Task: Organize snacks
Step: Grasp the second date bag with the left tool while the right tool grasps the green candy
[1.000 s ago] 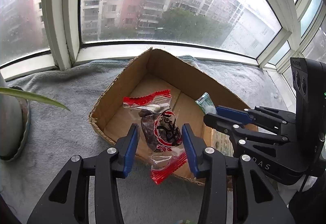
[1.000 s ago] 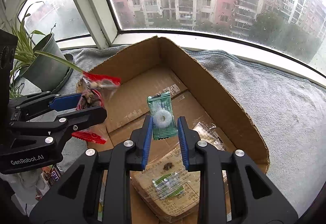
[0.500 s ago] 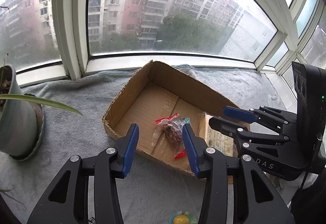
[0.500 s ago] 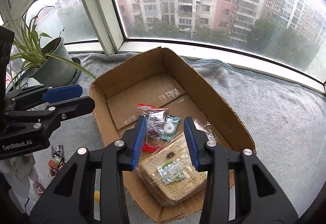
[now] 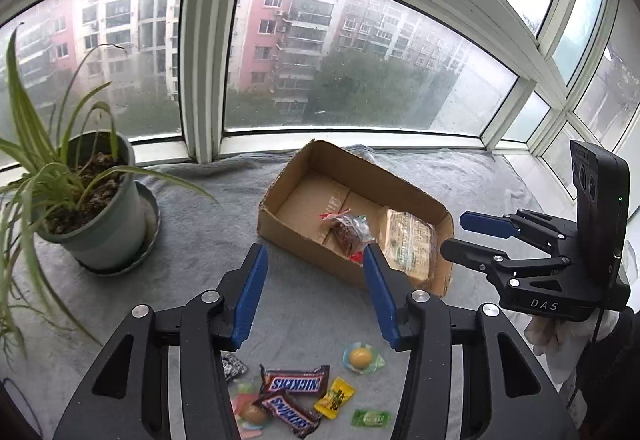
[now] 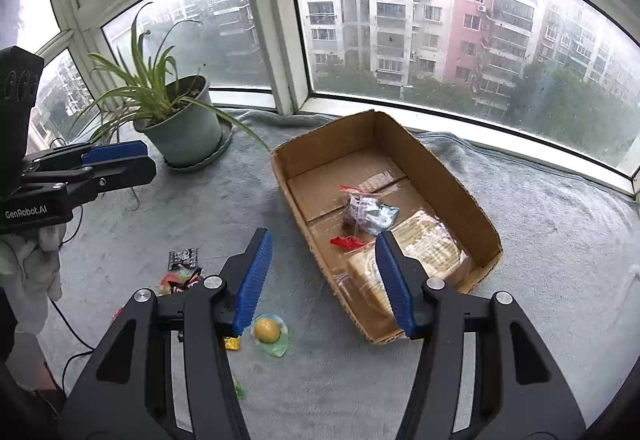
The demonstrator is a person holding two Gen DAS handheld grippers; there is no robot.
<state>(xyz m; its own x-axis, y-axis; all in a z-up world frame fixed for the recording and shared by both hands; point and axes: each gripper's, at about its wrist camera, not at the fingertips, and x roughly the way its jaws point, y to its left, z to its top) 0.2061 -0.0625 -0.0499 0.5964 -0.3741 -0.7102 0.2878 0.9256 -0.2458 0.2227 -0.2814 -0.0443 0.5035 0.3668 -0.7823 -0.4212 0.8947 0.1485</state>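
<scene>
Both grippers, left [image 5: 311, 294] and right [image 6: 322, 282], hang open and empty near the box [image 5: 280, 228], which holds three packets, ready for the loose snacks [image 5: 296, 386] nearby.

Both grippers are matte black frames with cut-out triangular windows, silver round screws at the pivots and blue ribbed pads lining the fingers; the left gripper [image 5: 312, 290] carries white "GenRobot.AI" lettering on its side, the right gripper [image 6: 324, 278] "DAS". Behind the right one's fingers rises a black box with three round lenses and a small green light. A white cloth glove [image 6: 30, 264] covers the hand under the left one, and a thin black cable [image 6: 76, 324] trails below it.
</scene>
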